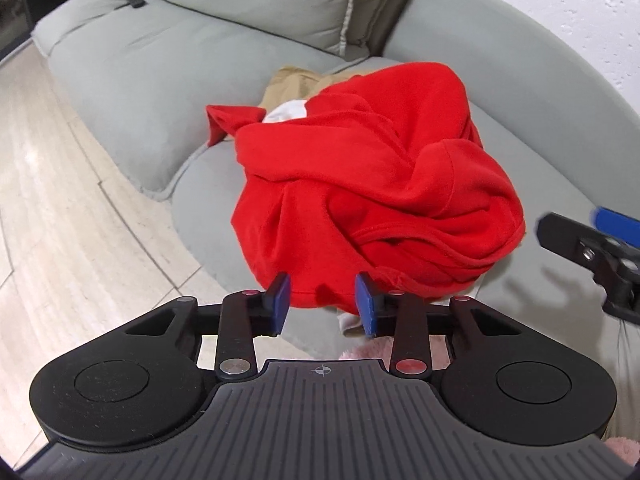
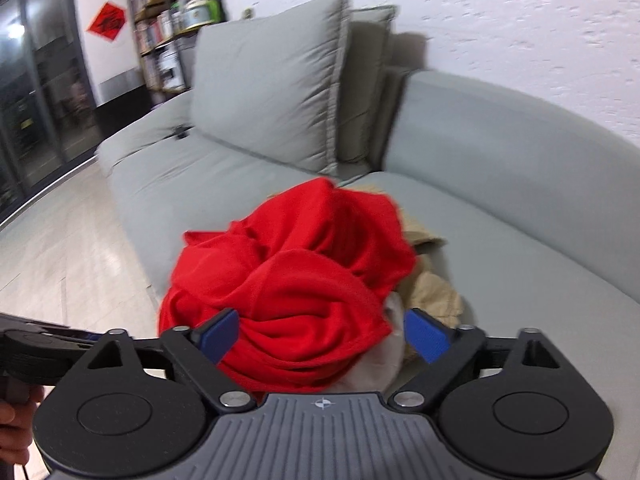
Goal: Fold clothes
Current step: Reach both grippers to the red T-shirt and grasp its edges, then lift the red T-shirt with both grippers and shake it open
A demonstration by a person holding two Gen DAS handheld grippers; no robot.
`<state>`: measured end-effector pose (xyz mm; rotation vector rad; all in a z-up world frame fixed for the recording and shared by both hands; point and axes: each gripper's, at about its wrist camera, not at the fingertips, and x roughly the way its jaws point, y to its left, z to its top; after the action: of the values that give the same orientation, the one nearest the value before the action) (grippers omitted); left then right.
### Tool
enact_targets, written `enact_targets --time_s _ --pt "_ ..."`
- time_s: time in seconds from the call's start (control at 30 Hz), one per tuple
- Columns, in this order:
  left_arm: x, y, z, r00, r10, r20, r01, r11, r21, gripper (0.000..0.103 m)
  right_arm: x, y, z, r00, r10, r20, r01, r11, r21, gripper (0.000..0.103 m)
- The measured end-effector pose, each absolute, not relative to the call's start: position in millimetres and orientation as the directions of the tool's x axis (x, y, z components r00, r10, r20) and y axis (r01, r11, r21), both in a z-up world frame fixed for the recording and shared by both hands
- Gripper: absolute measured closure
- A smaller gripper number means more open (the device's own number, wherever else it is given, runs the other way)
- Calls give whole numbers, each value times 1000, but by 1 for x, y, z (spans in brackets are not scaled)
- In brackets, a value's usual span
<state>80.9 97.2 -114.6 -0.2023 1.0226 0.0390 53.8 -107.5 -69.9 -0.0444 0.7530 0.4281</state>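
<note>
A crumpled red garment (image 1: 372, 184) lies in a heap on the grey sofa seat (image 1: 132, 92), on top of a tan garment (image 1: 290, 88) and a white one (image 1: 286, 114). My left gripper (image 1: 323, 304) is open, its blue pads just before the heap's near edge, holding nothing. My right gripper (image 2: 322, 338) is open wide, its pads on either side of the near part of the red garment (image 2: 296, 280), not closed on it. The tan garment (image 2: 434, 292) shows at the right of the heap. The right gripper also shows in the left wrist view (image 1: 592, 240).
The sofa has back cushions (image 2: 272, 80) and a curved armrest (image 2: 520, 148) at the right. A pale tiled floor (image 1: 48, 208) lies to the left. A bookshelf (image 2: 168, 28) and dark glass doors (image 2: 36, 92) stand far back. A small black object (image 1: 136, 1) lies on the far seat.
</note>
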Motion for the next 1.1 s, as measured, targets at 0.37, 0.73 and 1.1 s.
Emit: enact_targets --time_s 0.37,0.73,1.1 --pt "110 108 -130 558 -81 -826 -147 970 -194 50 117 -67 -95 564 427 -707 -587 809 20 19" --pt "116 111 -135 530 -58 -846 -153 975 -163 44 144 -59 -110 371 493 -787 -632 755 175 95" --pt "83 85 -102 592 -76 -803 -51 990 -131 44 87 -197 3 772 343 -534 -208 932 298 97"
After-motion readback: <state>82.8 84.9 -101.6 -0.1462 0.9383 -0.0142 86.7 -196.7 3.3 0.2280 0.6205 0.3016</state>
